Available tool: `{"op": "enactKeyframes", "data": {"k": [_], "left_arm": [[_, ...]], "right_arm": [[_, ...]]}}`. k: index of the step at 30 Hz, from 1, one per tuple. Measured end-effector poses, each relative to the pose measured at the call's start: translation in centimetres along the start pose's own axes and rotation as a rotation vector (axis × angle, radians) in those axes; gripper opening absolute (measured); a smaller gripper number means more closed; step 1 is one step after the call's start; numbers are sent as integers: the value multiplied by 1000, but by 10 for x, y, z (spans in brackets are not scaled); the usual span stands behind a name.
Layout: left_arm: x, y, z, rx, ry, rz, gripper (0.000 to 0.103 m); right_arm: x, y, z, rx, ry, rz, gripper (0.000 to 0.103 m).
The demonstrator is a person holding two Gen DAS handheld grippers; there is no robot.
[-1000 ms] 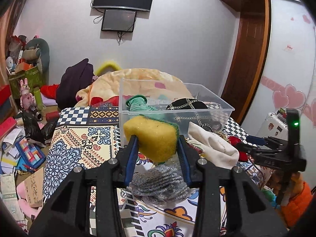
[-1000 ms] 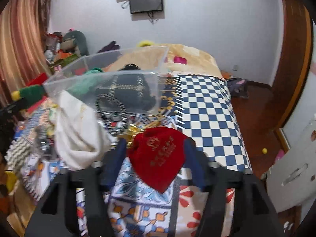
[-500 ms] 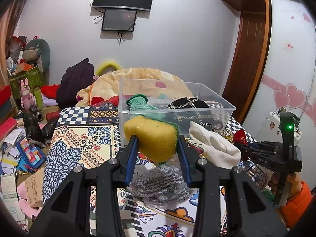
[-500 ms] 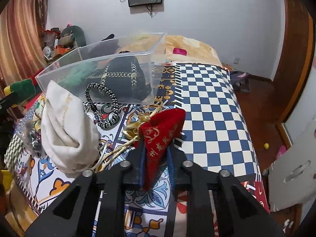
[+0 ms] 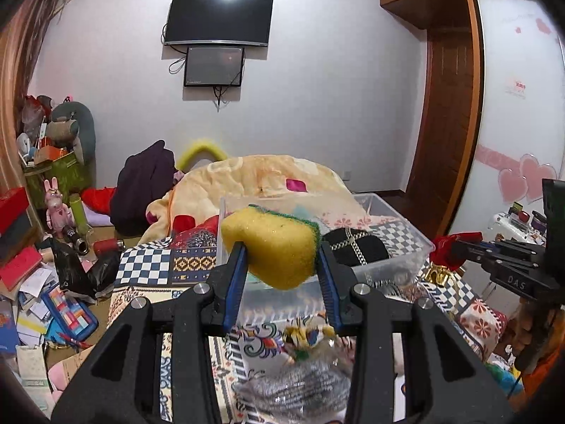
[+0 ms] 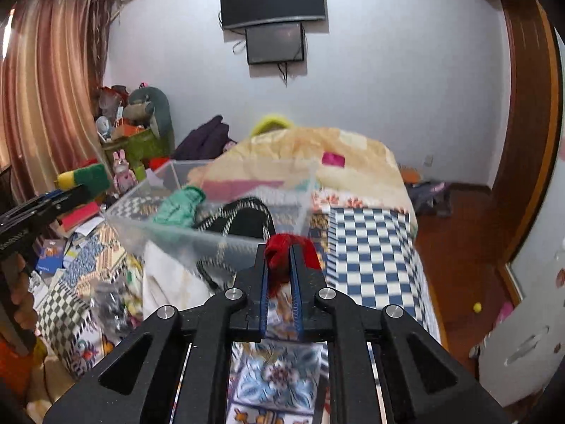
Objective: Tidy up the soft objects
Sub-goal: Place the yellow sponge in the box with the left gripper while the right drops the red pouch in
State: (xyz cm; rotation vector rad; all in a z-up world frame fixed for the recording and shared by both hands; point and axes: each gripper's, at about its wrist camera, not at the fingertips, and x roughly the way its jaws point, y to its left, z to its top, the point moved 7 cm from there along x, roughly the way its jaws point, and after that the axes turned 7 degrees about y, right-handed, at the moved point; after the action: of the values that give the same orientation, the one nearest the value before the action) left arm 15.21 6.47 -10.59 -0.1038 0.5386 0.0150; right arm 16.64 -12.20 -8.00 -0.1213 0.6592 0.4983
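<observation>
Bin point(image 5: 399, 243), clear plastic, sits on my patterned bedspread point(image 6: 370, 243) with a black bag point(image 5: 356, 247) and a green cloth point(image 6: 180, 205) inside. A white cloth point(image 6: 169, 282) lies against its near wall. My left gripper point(image 5: 282, 265) is clamped on a yellow sponge point(image 5: 272, 243) with a green scrub layer, held in the air near the bin's rim. My right gripper point(image 6: 280, 275) is pinched nearly together on a red pouch point(image 6: 282, 251), raised beside the bin's corner.
</observation>
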Motion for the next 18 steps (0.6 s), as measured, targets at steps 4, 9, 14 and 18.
{"op": "enactKeyframes", "data": {"k": [4, 9, 14, 18], "left_arm": [[4, 2, 1, -10, 2, 2, 39], [9, 7, -1, -26, 18, -1, 39], [12, 5, -1, -17, 22, 6, 39], [17, 3, 1, 1, 30, 15, 39]], "right_arm": [[0, 1, 2, 16, -17, 16, 8], [-15, -6, 13, 53, -80, 50, 6], [-29, -7, 30, 46, -141, 37, 6], [-27, -2, 46, 39, -170, 41, 6]]}}
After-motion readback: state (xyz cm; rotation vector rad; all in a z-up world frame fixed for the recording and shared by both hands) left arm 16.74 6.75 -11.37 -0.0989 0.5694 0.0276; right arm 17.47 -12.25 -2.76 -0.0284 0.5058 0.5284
